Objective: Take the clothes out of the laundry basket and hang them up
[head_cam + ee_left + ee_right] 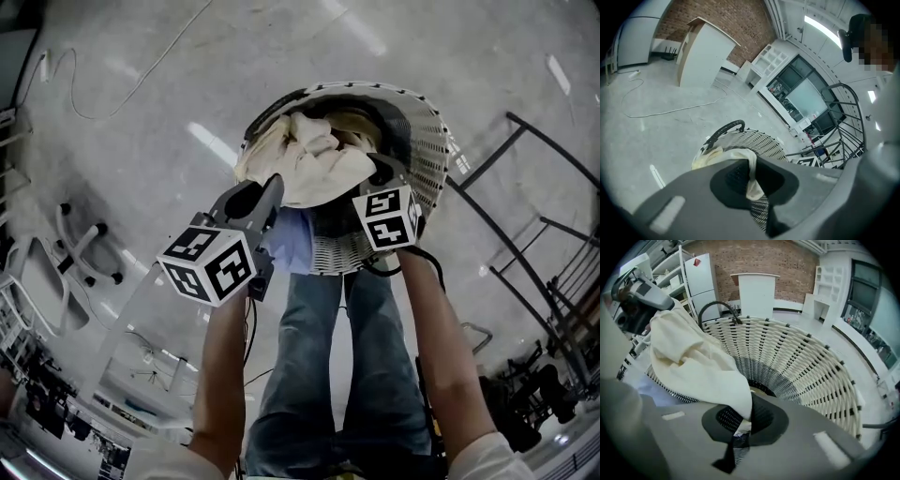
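- The grey polished floor (pixel 141 75) is taking up most of the room, and the person in jeans (pixel 347 356) is standing right against the basket, leaning over it to reach in.
- A black metal drying rack (pixel 487 152) is waiting just to the person's right, close enough, I'd judge, for a short carry once the cloth is free.
- The white woven laundry basket (pixel 427 141) is sitting upright at the person's feet, with its black handle (pixel 717 305) arching over the far rim.
- The cream garment (pixel 314 164) is bunching over the basket's left rim, partly raised above the opening and partly trailing inside. It is not yet clear of the basket.
- A pale blue cloth (pixel 292 239) is showing just below the cream one, by the near outer wall. I cannot tell whether it is hanging over the rim or lying outside.
- The left gripper (pixel 751 180) is clenching a fold of the cream garment, with fabric running between its jaws.
- The right gripper (pixel 743 420) is likewise pinching a separate edge of the same garment, over the basket's opening.
- Holding it at two points seems meant to spread the piece open for hanging.
- Lifting looks barely underway, and hanging has not started.
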`<state>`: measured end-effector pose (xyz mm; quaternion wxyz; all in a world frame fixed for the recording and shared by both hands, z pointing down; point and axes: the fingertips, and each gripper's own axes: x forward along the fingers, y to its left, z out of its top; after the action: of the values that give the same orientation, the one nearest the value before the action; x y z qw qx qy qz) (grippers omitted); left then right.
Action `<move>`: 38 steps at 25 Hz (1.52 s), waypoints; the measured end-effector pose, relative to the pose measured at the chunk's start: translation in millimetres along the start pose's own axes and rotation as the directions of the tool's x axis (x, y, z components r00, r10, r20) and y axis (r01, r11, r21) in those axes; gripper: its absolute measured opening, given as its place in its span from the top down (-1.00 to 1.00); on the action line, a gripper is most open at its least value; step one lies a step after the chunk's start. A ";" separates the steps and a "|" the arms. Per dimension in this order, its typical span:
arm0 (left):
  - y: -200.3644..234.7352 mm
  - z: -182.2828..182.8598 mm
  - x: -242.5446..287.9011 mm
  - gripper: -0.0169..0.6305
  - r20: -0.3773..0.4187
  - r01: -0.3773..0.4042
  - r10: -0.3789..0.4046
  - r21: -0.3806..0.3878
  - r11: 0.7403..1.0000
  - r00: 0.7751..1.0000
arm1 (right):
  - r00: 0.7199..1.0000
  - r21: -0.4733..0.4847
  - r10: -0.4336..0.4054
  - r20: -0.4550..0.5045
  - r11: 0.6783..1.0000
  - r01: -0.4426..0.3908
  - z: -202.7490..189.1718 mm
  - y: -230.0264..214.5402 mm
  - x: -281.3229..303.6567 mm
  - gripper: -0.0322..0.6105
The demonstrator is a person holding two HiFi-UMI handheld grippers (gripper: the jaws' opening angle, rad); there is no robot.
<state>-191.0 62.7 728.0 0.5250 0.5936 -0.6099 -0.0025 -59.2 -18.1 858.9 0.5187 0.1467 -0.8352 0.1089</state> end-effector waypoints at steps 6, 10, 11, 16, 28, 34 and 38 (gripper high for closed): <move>-10.1 3.4 -7.6 0.88 0.005 -0.009 0.009 0.002 1.000 1.000 | 1.000 0.011 -0.023 0.018 1.000 0.023 -4.6 -11.2 -34.3 0.81; -20.6 11.9 -15.2 0.88 0.008 -0.013 0.012 0.013 1.000 1.000 | 0.999 0.048 -0.035 0.030 0.998 0.034 -6.1 -18.5 -60.1 0.81; -23.7 15.4 -17.5 0.88 0.010 -0.013 0.013 0.017 1.000 1.000 | 0.999 0.054 -0.037 0.039 0.998 0.035 -3.3 -20.1 -67.2 0.81; -39.8 36.1 -33.9 0.88 0.027 -0.025 0.024 0.037 0.999 0.999 | 0.995 0.059 -0.051 0.082 0.997 0.046 14.8 -26.8 -104.6 0.81; -75.6 81.2 -63.5 0.88 0.059 -0.041 0.036 0.089 0.995 0.998 | 0.987 0.048 -0.060 0.150 0.997 0.053 50.9 -35.9 -170.7 0.81; -97.1 105.9 -79.3 0.88 0.090 -0.038 0.029 0.102 0.994 0.996 | 0.978 0.028 -0.077 0.193 0.997 0.073 74.8 -46.8 -210.2 0.81; -112.6 126.8 -95.4 0.88 0.116 -0.035 0.021 0.121 0.992 0.993 | 0.969 0.049 -0.104 0.222 0.994 0.096 90.5 -51.2 -241.0 0.81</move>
<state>-215.8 20.1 539.8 0.4516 0.6152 -0.6462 0.0085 -15.5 -64.2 604.3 0.4228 0.2100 -0.8778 0.0813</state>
